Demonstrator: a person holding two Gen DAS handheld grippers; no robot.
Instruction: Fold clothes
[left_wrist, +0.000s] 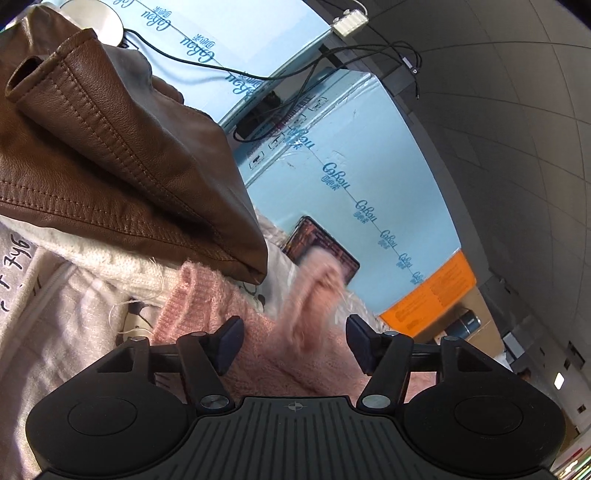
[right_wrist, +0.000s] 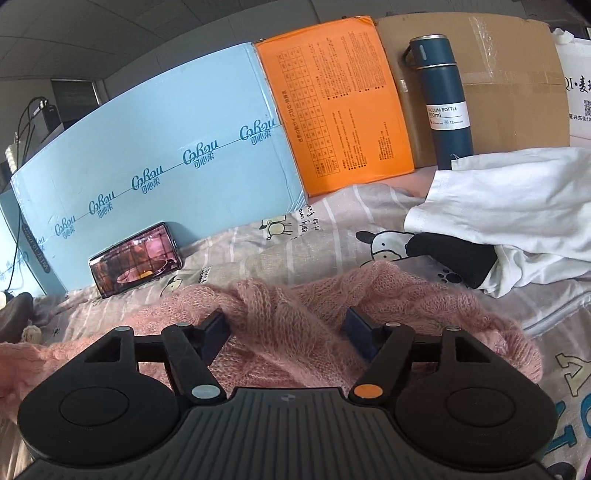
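The left hand-held gripper (left_wrist: 293, 341) is standing with jaws apart over a pink sweater (left_wrist: 295, 354), pads not pressing it, a blurred fold rising between them; the right hand-held gripper (right_wrist: 286, 336) is likewise gaping, the pink sweater (right_wrist: 295, 314) bunching between its fingers ungripped; the sweater is lying on a cartoon-printed bedsheet (right_wrist: 295, 236), beside a brown leather jacket (left_wrist: 110, 147), a white garment (right_wrist: 517, 199) and a phone (right_wrist: 135, 258).
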